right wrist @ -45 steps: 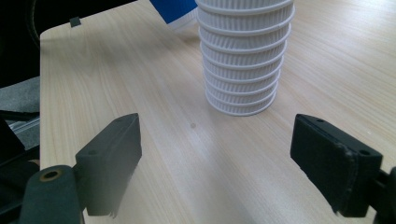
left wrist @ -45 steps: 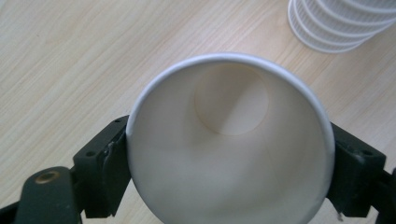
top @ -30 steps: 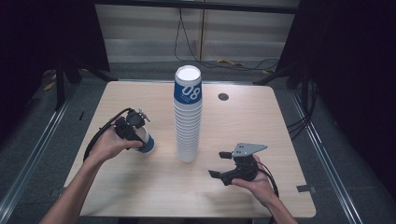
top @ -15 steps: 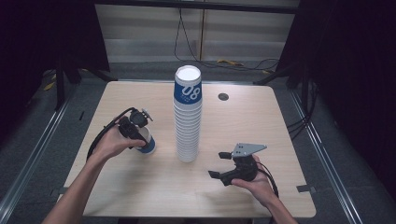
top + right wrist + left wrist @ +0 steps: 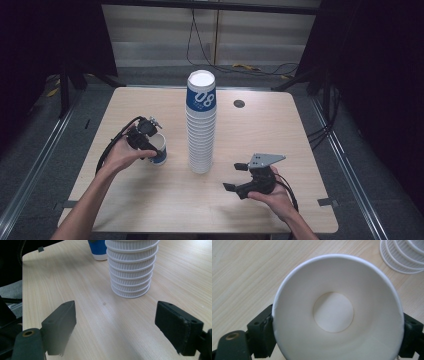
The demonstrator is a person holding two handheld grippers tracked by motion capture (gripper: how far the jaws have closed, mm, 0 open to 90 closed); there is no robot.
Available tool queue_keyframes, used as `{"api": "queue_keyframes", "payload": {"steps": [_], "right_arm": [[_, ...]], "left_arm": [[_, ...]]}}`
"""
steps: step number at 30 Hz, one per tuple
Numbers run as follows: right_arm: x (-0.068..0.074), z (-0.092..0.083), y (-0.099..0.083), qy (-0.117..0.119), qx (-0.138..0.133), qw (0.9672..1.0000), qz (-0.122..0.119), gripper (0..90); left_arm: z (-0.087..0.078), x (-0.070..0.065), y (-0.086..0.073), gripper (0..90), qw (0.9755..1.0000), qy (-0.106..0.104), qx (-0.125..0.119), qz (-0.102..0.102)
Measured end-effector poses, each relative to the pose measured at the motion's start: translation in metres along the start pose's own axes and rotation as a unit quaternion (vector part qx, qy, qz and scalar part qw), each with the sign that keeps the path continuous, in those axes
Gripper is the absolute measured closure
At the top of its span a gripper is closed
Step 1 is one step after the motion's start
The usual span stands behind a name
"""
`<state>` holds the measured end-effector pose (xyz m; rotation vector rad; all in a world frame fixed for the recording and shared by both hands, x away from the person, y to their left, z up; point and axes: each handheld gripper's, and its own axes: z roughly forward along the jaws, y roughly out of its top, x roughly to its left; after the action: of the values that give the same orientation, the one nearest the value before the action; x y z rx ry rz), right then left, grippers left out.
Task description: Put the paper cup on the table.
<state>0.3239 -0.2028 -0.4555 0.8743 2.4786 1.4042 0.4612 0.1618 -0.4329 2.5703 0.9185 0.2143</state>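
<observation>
Shifted slightly nearer with left gripper (image 5: 148, 145) clamped on single cup (image 5: 157, 149); set down upright beside stack (image 5: 201, 125), right gripper (image 5: 239, 177) wide, empty.

Pale wooden table (image 5: 150, 210) on grey floor (image 5: 45, 135) — dark curtains (image 5: 380, 75), cables (image 5: 260, 67) behind.

Your single blue-and-white paper cup (image 5: 157, 149) stands just left of the tall stack of ribbed white paper cups (image 5: 201, 130). Both are on the pale wooden table (image 5: 150, 200).
</observation>
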Motion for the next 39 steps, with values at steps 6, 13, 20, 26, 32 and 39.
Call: {"api": "queue_keyframes", "payload": {"steps": [6,13,20,26,32,39], "right_arm": [[0.000,0.000,0.000,0.000,0.000,1.0000,0.001,17.4],[-0.001,-0.001,0.000,-0.006,-0.001,1.0000,0.001,17.4],[-0.002,0.000,-0.001,-0.007,0.002,1.0000,0.004,17.4],[-0.003,0.001,-0.001,-0.007,0.003,1.0000,0.005,17.4],[-0.003,0.001,-0.001,-0.011,0.007,0.9999,0.008,17.4],[-0.004,-0.001,-0.002,-0.013,0.004,0.9998,0.011,17.4]], "left_arm": [[0.002,0.003,-0.002,12.9,0.9999,0.000,-0.012,-0.003],[0.006,0.004,-0.008,12.7,0.9996,-0.009,-0.027,-0.006],[0.011,0.008,-0.014,15.2,0.9990,-0.020,-0.039,-0.014],[0.018,0.007,-0.021,16.7,0.9992,-0.011,-0.036,-0.013],[0.015,0.008,-0.025,16.2,0.9987,0.002,-0.049,-0.014],[0.011,0.006,-0.032,16.9,0.9983,0.003,-0.058,-0.008]]}}
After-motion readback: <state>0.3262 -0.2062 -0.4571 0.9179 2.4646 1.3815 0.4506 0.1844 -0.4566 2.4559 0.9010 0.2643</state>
